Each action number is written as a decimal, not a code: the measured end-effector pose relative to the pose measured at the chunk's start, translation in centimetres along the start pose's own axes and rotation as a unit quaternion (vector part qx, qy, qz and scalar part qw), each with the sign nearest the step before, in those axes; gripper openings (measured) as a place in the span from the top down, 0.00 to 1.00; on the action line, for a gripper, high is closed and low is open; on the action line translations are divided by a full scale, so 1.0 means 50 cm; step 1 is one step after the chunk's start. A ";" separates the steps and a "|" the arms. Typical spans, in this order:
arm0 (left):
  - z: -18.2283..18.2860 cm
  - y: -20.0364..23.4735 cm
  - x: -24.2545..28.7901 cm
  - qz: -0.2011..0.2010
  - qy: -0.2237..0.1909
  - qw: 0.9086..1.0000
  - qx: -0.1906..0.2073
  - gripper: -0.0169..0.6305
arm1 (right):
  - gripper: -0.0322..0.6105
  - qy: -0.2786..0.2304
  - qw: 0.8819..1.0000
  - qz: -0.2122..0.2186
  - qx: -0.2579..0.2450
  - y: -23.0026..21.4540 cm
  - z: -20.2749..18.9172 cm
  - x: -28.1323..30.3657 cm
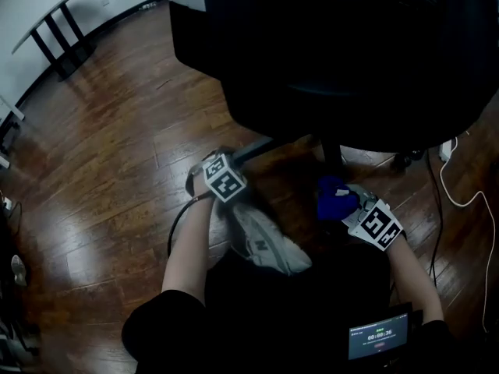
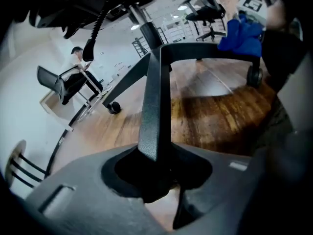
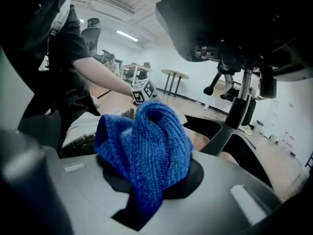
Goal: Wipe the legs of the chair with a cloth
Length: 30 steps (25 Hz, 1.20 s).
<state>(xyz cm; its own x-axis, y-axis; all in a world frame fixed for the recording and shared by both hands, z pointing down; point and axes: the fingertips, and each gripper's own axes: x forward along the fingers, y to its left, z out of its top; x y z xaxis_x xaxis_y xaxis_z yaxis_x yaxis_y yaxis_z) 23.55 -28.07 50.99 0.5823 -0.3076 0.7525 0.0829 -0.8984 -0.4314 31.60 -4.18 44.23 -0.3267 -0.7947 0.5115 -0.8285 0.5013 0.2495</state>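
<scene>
Nearest the person, a grey sneaker rests on the wooden floor between the two arms. Just beyond it, the left gripper is closed on a black chair leg, which runs straight out from between its jaws toward the hub of the base. To the right, the right gripper clamps a bunched blue cloth, which bulges up out of its jaws. The cloth sits low under the front edge of the chair seat, just beside the central column and at a neighbouring leg near its caster; whether it touches that leg cannot be told. Farther off, toward the floor's far left corner, a small table stands by the wall.
</scene>
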 end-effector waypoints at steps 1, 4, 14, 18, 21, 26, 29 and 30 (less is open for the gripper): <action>-0.016 -0.012 -0.010 -0.002 -0.004 1.000 -0.019 0.74 | 0.83 0.002 1.000 0.010 -0.001 0.008 0.000 -0.001; -0.074 -0.054 -0.030 -0.010 0.000 0.999 -0.049 0.77 | 0.83 -0.001 1.000 0.029 -0.006 0.032 -0.002 -0.009; -0.107 -0.108 -0.083 -0.022 -0.006 0.996 -0.082 0.75 | 0.83 0.021 0.999 0.026 -0.037 0.044 0.000 -0.001; -0.111 -0.111 -0.087 -0.036 -0.016 0.997 -0.072 0.75 | 0.83 0.014 0.999 -0.016 -0.041 -0.019 0.026 0.034; -0.100 -0.118 -0.093 -0.046 -0.037 0.995 -0.081 0.75 | 0.83 0.002 0.999 -0.045 -0.019 -0.110 0.065 0.074; -0.093 -0.110 -0.090 -0.032 -0.036 0.994 -0.103 0.75 | 0.83 0.018 0.995 -0.093 -0.034 -0.213 0.133 0.141; -0.095 -0.107 -0.085 -0.020 -0.029 0.993 -0.108 0.74 | 0.83 0.027 0.992 -0.110 -0.054 -0.206 0.117 0.144; -0.093 -0.106 -0.086 -0.016 -0.029 0.993 -0.113 0.75 | 0.83 0.031 0.992 -0.107 -0.058 -0.196 0.111 0.140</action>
<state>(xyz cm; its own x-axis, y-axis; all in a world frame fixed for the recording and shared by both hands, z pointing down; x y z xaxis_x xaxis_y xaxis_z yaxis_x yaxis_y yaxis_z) 16.85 -23.42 52.35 0.6280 -0.2659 0.7314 -0.0786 -0.9567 -0.2803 34.91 -16.56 40.78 -0.1173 -0.8666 0.4851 -0.8173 0.3617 0.4485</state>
